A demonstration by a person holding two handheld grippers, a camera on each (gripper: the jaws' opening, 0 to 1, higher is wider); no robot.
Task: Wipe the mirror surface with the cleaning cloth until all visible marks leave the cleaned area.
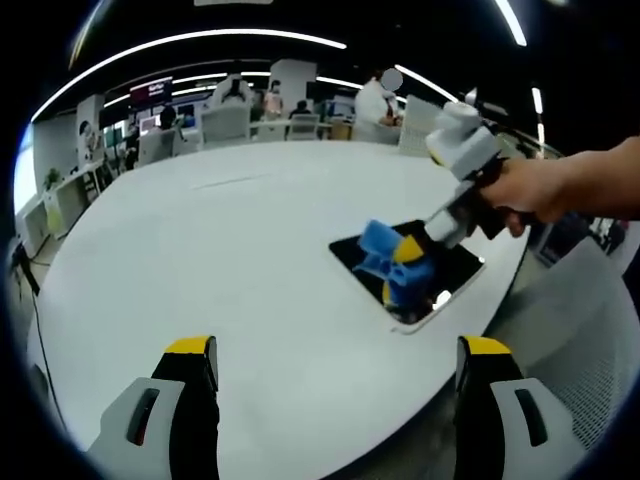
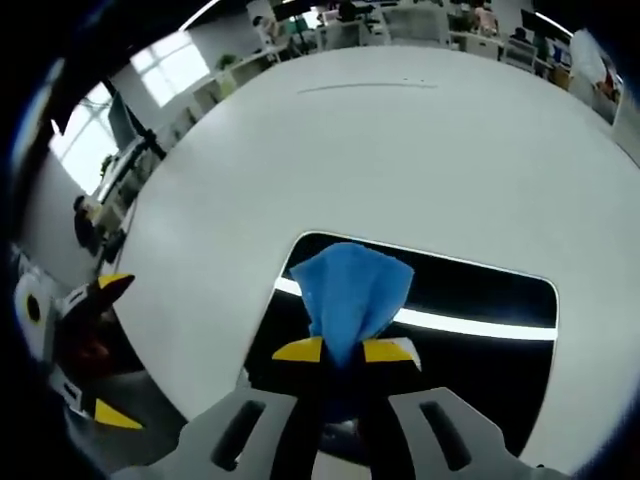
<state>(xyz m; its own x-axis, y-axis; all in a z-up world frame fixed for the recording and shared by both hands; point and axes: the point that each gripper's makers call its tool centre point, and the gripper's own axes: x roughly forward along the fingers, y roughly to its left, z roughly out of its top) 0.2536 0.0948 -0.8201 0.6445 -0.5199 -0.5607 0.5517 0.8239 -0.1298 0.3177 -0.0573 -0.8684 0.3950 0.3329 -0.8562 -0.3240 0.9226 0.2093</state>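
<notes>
A flat rectangular mirror point(image 2: 480, 290) with a pale rim lies on the white table and reflects dark ceiling and a light strip. My right gripper point(image 2: 345, 350) is shut on a blue cleaning cloth point(image 2: 350, 285), which rests on the mirror's near-left part. In the left gripper view the mirror point(image 1: 455, 270) lies near the table's right edge, and the right gripper point(image 1: 410, 262), held by a hand, presses the blue cloth point(image 1: 385, 250) onto it. My left gripper point(image 1: 335, 350) stands open over bare table, well short of the mirror, with nothing between its yellow-tipped fingers.
The big white round table point(image 1: 220, 240) spreads left and far. Its edge runs close to the mirror at the right. A mesh chair point(image 1: 580, 330) stands beyond that edge. Desks, chairs and people fill the office background point(image 1: 250, 105). The left gripper point(image 2: 95, 350) appears at the table's left edge.
</notes>
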